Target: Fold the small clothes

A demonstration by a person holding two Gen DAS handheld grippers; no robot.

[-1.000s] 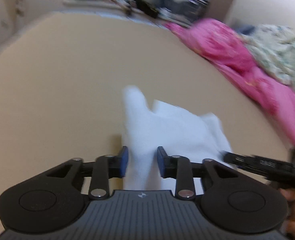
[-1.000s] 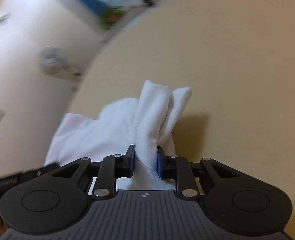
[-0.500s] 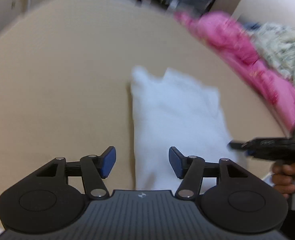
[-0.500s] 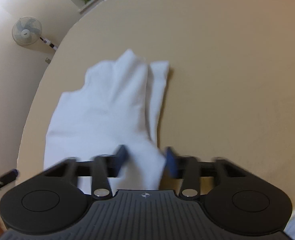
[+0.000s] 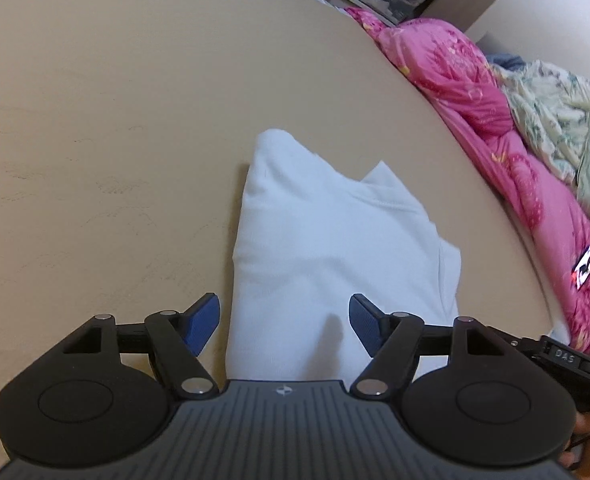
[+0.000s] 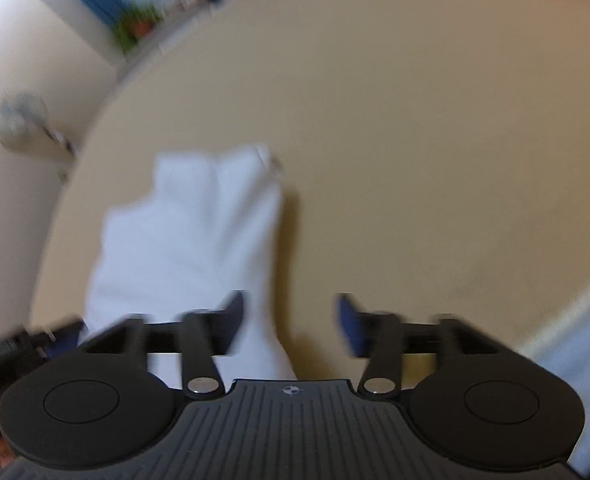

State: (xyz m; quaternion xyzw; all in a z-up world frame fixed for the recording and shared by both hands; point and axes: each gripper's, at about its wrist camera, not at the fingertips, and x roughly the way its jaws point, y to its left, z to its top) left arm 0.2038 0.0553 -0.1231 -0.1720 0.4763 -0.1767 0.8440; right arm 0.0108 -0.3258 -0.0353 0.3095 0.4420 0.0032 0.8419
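Letting go, you had both sets of jaws spreading: your left gripper stood released over the near edge of the white garment, its blue pads clear of the cloth, and your right gripper had likewise freed the garment's right-hand edge. The garment lay folded flat on the beige bed surface. Only "DAS" read on the right gripper's arm. A pink quilt lay heaped well apart along the bed's far side.

Black left claw and right claw: blue pads, silver pivot screws, ribbed grey housings.
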